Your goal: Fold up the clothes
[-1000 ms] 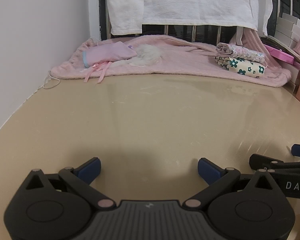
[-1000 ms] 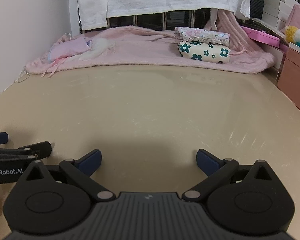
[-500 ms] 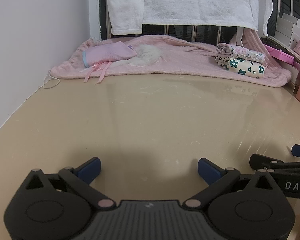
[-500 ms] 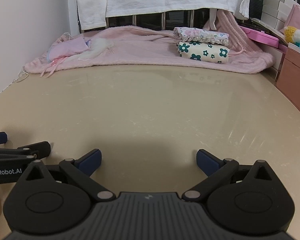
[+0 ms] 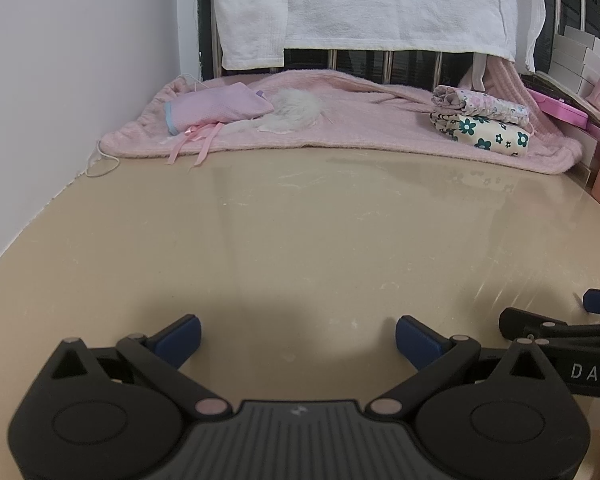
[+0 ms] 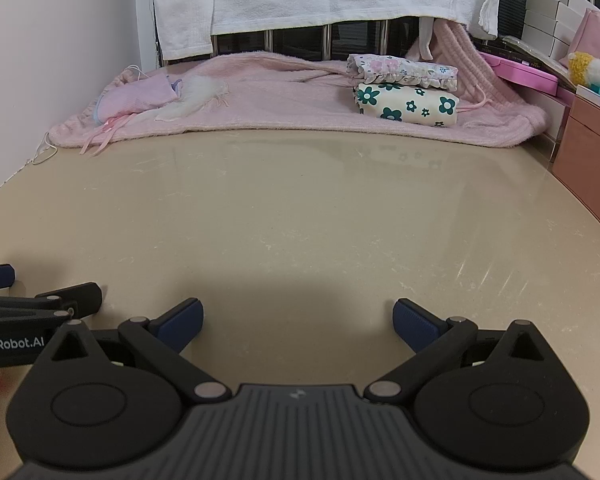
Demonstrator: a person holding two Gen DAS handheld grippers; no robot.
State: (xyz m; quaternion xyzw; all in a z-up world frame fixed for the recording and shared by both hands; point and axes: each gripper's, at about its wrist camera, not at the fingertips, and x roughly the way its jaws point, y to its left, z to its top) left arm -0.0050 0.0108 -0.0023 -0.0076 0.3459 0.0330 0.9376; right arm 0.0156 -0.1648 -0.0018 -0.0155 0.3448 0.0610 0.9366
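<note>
Both hand-held grippers held wide apart and empty above the bare counter, clothes far off.

In the left wrist view, the left hand-held gripper [image 5: 298, 334] is seen spread wide at the lower frame, nothing held; the unfolded pink garment [image 5: 216, 110] is found at upper left on the pink blanket [image 5: 360, 132], the folded floral clothes [image 5: 484, 124] at upper right. In the right wrist view, the right hand-held gripper [image 6: 298, 320] is likewise spread wide over the counter [image 6: 300, 208]. The garment is judged light, soft and limp; a hem or corner is best pinched, not its loose ribbons.
</note>
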